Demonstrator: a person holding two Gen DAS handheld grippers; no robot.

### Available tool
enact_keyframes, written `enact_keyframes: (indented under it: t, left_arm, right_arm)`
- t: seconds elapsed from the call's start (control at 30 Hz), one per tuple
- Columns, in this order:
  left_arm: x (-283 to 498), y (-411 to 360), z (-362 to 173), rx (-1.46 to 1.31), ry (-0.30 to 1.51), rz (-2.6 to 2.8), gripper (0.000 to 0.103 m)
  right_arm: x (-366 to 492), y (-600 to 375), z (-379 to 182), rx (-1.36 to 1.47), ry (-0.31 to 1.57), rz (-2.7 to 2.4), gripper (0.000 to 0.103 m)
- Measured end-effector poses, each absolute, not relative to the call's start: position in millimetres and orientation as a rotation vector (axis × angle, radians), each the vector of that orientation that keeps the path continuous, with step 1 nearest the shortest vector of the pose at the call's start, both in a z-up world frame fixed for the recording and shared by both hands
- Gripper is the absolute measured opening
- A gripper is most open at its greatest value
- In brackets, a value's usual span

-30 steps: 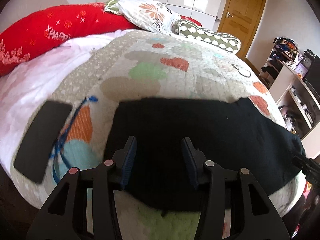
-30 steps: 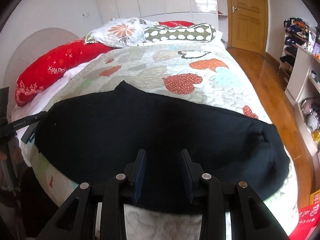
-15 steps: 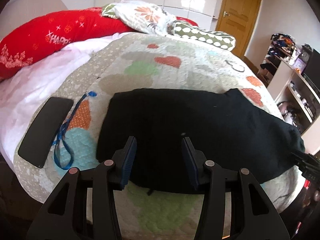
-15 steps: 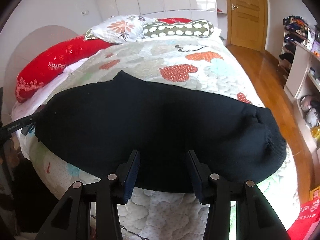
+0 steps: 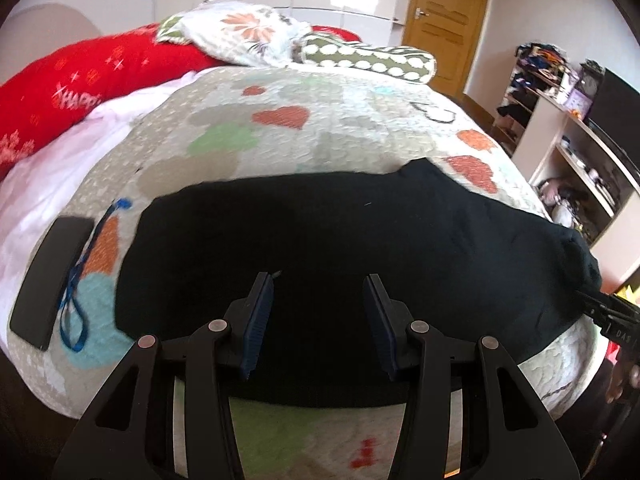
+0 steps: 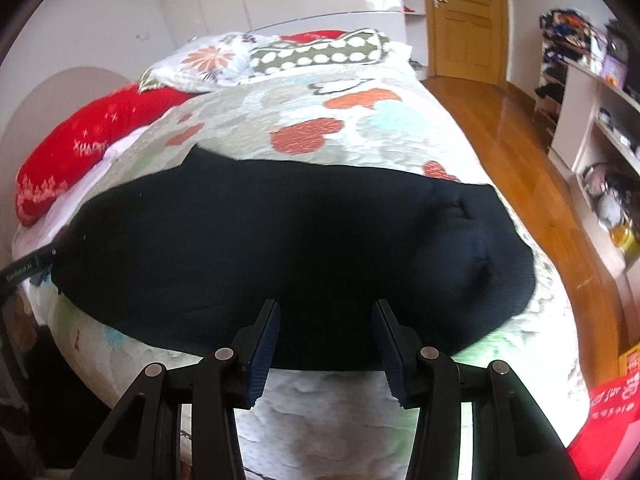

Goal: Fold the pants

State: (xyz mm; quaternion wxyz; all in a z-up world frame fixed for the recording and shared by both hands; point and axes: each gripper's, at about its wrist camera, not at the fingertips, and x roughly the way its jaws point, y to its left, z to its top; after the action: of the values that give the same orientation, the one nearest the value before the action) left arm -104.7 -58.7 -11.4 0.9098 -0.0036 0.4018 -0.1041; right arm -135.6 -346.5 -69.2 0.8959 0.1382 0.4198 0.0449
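Note:
Black pants (image 5: 340, 240) lie flat across the foot of the bed on a patterned quilt (image 5: 320, 136), folded lengthwise into one long band; they also show in the right wrist view (image 6: 280, 240). My left gripper (image 5: 319, 280) is open and empty above the near edge of the pants toward their left end. My right gripper (image 6: 326, 308) is open and empty above the near edge toward the right end, where the fabric is bunched (image 6: 472, 240). The right gripper's tip (image 5: 608, 312) shows at the left view's right edge.
A black phone (image 5: 50, 276) with a blue lanyard (image 5: 80, 280) lies left of the pants. A red pillow (image 5: 80, 80), floral pillow (image 5: 248, 36) and dotted bolster (image 5: 368, 60) sit at the head. Shelves (image 6: 600, 128) and wood floor (image 6: 520, 152) are to the right.
Both grippers have drawn back and risen from the pants, so more of the bed's near edge shows. The right gripper's jaws have opened wider. The pants lie still.

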Motion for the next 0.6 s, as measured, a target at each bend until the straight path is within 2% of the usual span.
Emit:
enact_keyframes:
  t: [0.23, 0.4, 0.47, 0.6]
  left_arm:
    - [-92.6, -108.0, -4.8, 0.042, 0.838, -0.327, 0.046]
    - [-77.2, -159.8, -10.0, 0.069, 0.92, -0.448, 0.048]
    - [-72.0, -184.7, -11.0, 0.096, 0.937, -0.511, 0.062]
    - [-65.3, -234.4, -10.2, 0.163, 0.932, -0.628, 0.065]
  right_arm:
    - [-154.2, -375.7, -62.8, 0.285, 0.862, 0.013, 0.046]
    - [-172.0, -404.5, -63.0, 0.28, 0.865, -0.073, 0.046]
    - [-178.5, -414.9, -65.0, 0.296, 0.865, -0.09, 0.046]
    - [-185.4, -432.8, -76.6, 0.432, 0.857, -0.044, 0.049]
